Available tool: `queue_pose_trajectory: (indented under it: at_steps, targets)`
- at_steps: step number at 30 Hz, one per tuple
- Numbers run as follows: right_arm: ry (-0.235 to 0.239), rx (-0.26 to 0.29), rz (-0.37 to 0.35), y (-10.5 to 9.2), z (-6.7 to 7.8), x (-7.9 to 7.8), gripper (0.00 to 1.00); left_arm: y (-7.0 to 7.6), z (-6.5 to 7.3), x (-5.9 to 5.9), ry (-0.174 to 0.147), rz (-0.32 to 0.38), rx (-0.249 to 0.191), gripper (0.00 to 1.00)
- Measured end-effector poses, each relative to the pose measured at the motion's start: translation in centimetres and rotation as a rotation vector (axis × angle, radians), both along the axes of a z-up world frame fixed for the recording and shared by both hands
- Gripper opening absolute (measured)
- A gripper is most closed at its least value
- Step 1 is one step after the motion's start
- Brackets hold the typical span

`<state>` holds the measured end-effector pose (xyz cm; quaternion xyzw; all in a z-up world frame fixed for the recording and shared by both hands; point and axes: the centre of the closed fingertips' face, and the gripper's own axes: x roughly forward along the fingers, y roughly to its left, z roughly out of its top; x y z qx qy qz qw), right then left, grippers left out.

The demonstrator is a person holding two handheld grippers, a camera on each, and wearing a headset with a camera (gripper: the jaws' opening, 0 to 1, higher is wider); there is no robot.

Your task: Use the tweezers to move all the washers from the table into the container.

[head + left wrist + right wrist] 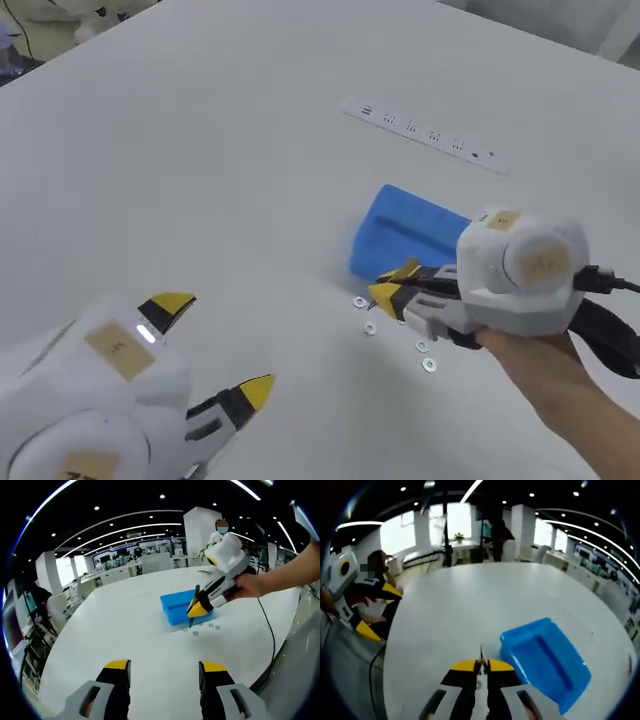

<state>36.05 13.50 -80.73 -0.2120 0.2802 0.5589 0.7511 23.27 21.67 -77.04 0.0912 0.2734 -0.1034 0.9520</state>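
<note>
The left gripper [215, 345] hangs over the near side of the desk [200, 180], jaws spread wide and holding nothing, well apart from the work. To its right, a few washers [370, 328] lie loose on the desk, just beneath and beside the tips of the right gripper [385, 290]. Its jaws are clamped on the tweezers [481, 652], whose thin points reach forward past the yellow tips. The blue container [405, 230] sits just beyond those jaws, close to the washers. Whether the points grip a washer is too small to tell. The likely trouble lies in the pinch. A flat washer may skid or flick away if the points close off-centre, and pressing hard on the desk could twist the tweezers within the jaws. A loosely caught washer might also drop short of the container's wall.
</note>
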Motion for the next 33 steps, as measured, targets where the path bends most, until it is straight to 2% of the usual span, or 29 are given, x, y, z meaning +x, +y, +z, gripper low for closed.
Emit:
queue_pose_trajectory:
  at_steps: [8,10,14,19,22,25,33]
  targets:
    - [-0.003,-0.014,0.007,0.5,-0.4,0.7,0.03,-0.1,0.1,0.0,-0.006,-0.004,-0.005,0.55]
    - [-0.002,-0.019,0.008,0.7,-0.5,0.8,0.04,-0.1,-0.1,0.0,0.005,-0.003,-0.011,0.56]
    - [0.017,-0.027,0.008,0.9,-0.8,0.6,0.04,-0.5,-0.3,0.1,0.019,-0.01,-0.038,0.65]
    - [0.02,-0.027,0.002,1.1,-1.0,0.6,0.04,-0.7,-0.8,0.0,0.043,-0.014,-0.036,0.74]
    - [0.02,-0.031,0.003,1.1,-1.1,0.6,0.04,-0.7,-0.8,0.0,0.042,-0.011,-0.035,0.79]
    - [0.02,-0.029,0.0,1.1,-1.2,0.8,0.04,-0.6,-0.9,0.1,0.051,-0.003,-0.045,0.82]
    - [0.026,-0.021,-0.005,1.3,-1.4,1.0,0.04,-0.6,-1.0,0.0,0.053,-0.005,-0.034,0.83]
